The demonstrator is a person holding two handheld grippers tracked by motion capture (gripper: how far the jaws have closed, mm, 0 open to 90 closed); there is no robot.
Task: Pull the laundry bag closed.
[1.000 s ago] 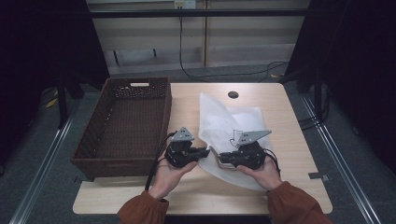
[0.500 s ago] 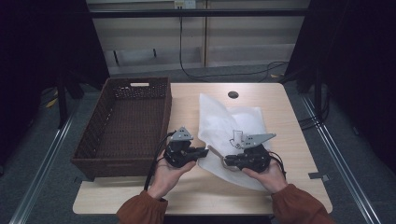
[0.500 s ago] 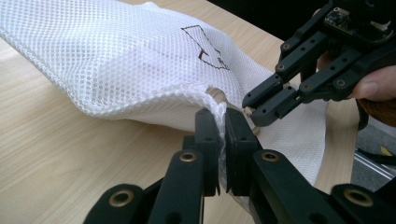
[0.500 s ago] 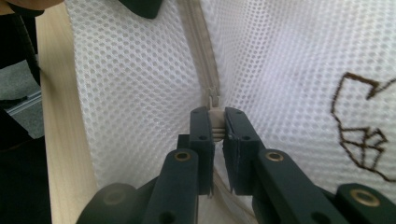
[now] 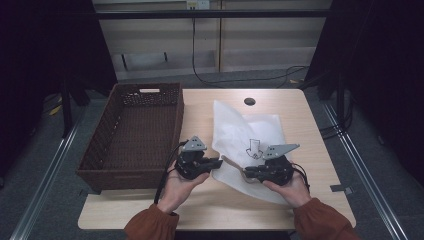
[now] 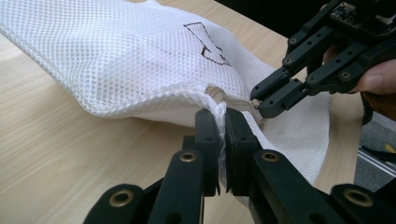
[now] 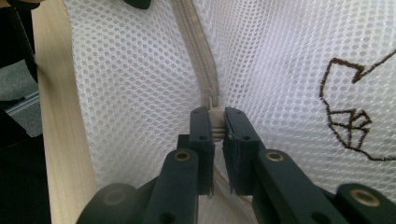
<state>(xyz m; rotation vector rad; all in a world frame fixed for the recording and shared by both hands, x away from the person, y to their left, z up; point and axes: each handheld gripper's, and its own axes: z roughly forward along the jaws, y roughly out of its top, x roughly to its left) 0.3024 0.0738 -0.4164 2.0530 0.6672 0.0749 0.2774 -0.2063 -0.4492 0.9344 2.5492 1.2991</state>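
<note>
A light wooden table [image 5: 300, 130] carries a brown wicker basket [image 5: 135, 132] on its left half and a white mesh bag [image 5: 240, 135] at the centre-right, lying flat beside the basket. A dark outline drawing, something like an arrow or a small house, marks the bag's upper face [image 5: 254, 148]; no lettering can be read on it.

Both forearms in rust-coloured sleeves come in from the near edge, hands cupped under their tools and angled inward toward each other. The left gripper [image 5: 216, 162] points right at the bag's near-left edge; in the left gripper view its jaws are clamped on a fold of the mesh edge [image 6: 223, 128]. The right gripper [image 5: 249, 173] points left, just across from it. The right gripper view shows what the high view cannot resolve: a beige zipper [image 7: 198, 51] running up the mesh, and the jaws pinched on what looks like its pull tab [image 7: 215, 122].
</note>
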